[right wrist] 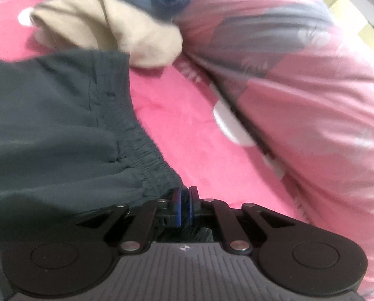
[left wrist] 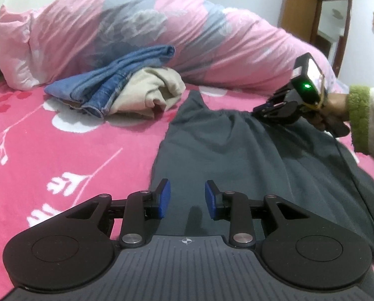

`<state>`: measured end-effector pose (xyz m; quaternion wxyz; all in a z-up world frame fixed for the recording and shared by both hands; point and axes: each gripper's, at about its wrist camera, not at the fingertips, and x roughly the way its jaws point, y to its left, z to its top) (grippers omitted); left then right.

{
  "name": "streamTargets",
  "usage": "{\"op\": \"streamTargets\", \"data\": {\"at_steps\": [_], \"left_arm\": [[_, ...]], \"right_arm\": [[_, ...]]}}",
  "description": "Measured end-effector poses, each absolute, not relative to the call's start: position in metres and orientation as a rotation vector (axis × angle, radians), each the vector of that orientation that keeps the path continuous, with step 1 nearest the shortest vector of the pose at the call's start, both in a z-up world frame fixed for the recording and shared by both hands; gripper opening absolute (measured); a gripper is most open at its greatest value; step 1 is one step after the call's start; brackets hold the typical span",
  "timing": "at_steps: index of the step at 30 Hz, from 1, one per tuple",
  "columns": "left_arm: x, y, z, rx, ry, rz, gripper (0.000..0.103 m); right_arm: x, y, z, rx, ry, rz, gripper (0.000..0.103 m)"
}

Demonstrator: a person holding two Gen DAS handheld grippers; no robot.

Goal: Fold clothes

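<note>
We see dark grey trousers [left wrist: 249, 150] lying flat on the bed [left wrist: 61, 135], which has a pink cover with white flowers. Their gathered waistband runs across the far end, and one corner of it stands up in a small peak.

Our right gripper [right wrist: 184, 207] is clenched on the waistband at its right corner; the blue pads press together with only a thin fold of grey cloth between them. In the left wrist view this gripper [left wrist: 265, 109] comes in from the right edge, held by a hand [left wrist: 333, 105] in a green and white cuff.

Our left gripper [left wrist: 187, 197] hovers above the near part of the trousers, close to their left edge. Its jaws are released and partly apart, and nothing is between them.

To the left of the trousers the bed cover is bare and wide. Behind it, a folded pair of jeans [left wrist: 106, 80] lies over a beige garment [left wrist: 149, 90], near the waistband but apart from it. A rolled pink and grey quilt [left wrist: 161, 32] closes the far side.

The legs of the trousers are cut off at the lower right of the picture. The right wrist view is blurred, so the quilt pattern is hard to make out.
</note>
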<state>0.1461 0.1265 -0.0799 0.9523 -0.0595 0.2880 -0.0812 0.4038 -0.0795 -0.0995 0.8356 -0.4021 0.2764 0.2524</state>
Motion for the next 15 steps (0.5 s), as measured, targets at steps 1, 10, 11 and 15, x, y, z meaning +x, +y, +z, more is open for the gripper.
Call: {"op": "streamTargets", "data": {"at_steps": [1, 10, 11, 15], "left_arm": [[0.147, 0.125, -0.081, -0.112, 0.596, -0.163, 0.03], [0.146, 0.124, -0.087, -0.09, 0.629, -0.152, 0.03], [0.146, 0.124, -0.087, -0.086, 0.628, -0.151, 0.03], [0.147, 0.123, -0.087, -0.07, 0.629, -0.146, 0.03]], "right_arm": [[0.405, -0.081, -0.1, -0.818, 0.58, 0.525, 0.006], [0.411, -0.183, -0.032, -0.154, 0.529, 0.378, 0.012], [0.408, -0.194, -0.029, -0.122, 0.538, 0.369, 0.012], [0.403, -0.207, -0.048, -0.159, 0.644, 0.382, 0.012]]}}
